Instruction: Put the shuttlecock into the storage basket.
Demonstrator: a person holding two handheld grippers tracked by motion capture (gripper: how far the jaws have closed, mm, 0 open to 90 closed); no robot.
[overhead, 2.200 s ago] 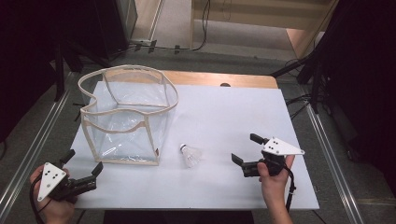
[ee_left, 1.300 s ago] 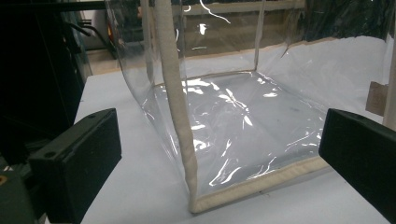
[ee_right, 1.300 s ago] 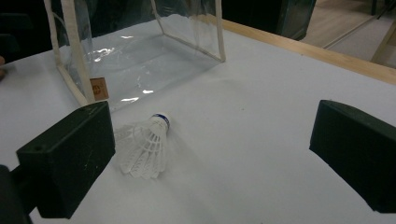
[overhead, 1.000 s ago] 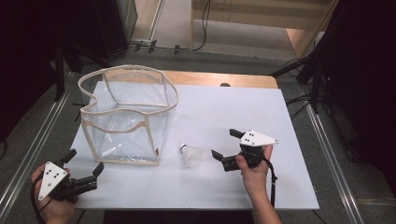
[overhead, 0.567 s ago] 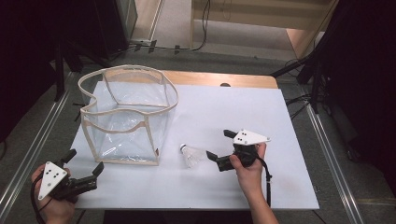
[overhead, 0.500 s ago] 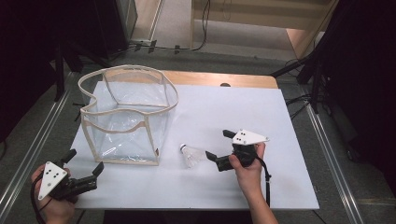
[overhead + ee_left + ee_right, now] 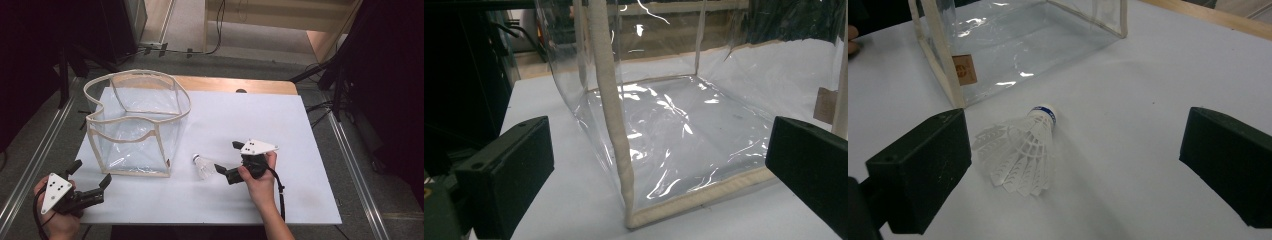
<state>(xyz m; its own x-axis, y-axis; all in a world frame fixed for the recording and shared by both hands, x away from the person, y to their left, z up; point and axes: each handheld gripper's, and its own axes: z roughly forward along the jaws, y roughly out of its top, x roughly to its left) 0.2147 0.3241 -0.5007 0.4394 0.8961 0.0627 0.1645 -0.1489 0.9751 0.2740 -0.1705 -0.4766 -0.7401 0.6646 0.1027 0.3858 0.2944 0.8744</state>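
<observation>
A white shuttlecock (image 7: 202,166) (image 7: 1023,150) lies on its side on the white table, just right of a clear plastic bag with cream trim (image 7: 135,125) (image 7: 664,130) (image 7: 1013,45). My right gripper (image 7: 227,159) (image 7: 1073,165) is open and low over the table, its jaws to either side of the shuttlecock's feather skirt without touching it. Near the front left corner, my left gripper (image 7: 91,175) (image 7: 659,165) is open and empty, facing the bag's near corner a short way off.
The bag stands upright and open on the left half of the white table (image 7: 260,120). A wooden strip (image 7: 240,85) runs along the table's far edge. Dark stands and cables surround the table.
My right gripper has moved left across the table toward the shuttlecock until its open jaws flank it. The left gripper, bag and shuttlecock have stayed put.
</observation>
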